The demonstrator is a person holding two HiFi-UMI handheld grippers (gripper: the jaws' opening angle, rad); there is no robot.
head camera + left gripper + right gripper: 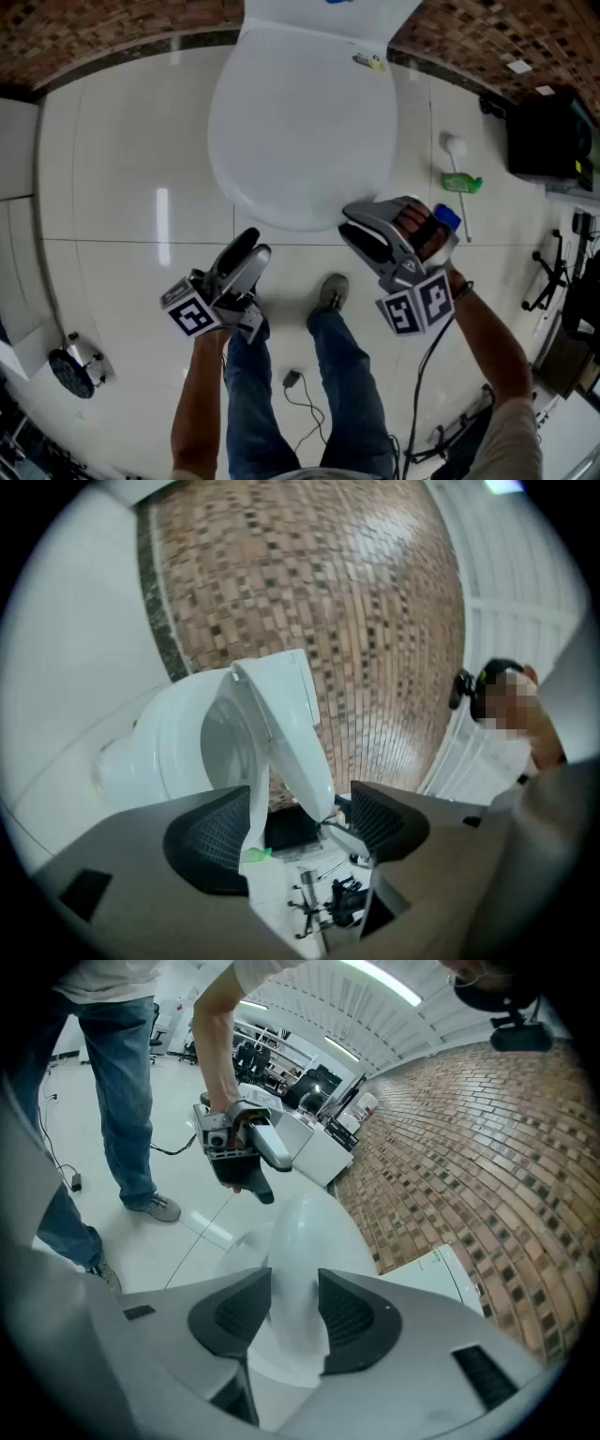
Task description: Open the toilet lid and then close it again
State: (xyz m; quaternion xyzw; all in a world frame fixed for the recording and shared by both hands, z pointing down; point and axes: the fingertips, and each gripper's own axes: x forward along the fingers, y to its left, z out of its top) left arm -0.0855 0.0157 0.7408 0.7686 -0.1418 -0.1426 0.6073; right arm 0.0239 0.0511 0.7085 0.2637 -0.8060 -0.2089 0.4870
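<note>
The right gripper (349, 223) had its jaws part-way closed on the front right edge of the toilet lid (300, 122). In the right gripper view the white rim of the lid filled the gap between the two dark pads (352, 1321), and both pads lay against it. The gripper pointed down at a slant onto the rim.

The lid was lifted off the toilet bowl (169, 752) at its front edge. In the left gripper view it stood tilted, hinged at the back by the brick wall (375, 621), with an open wedge between it and the bowl's rim. From the head view it showed as a broad white oval with its back edge toward the wall.

The left gripper (251, 246) had its jaws spread wide and held nothing. In its own view the pads stood far apart, and the lid and bowl showed between them at a distance, not touching either pad. In the head view it hung over the white tiled floor (122, 187), near the lid's front edge but apart from it, left of the right gripper.

A green-handled item (464, 183) lay on the floor by the lid's right edge.
</note>
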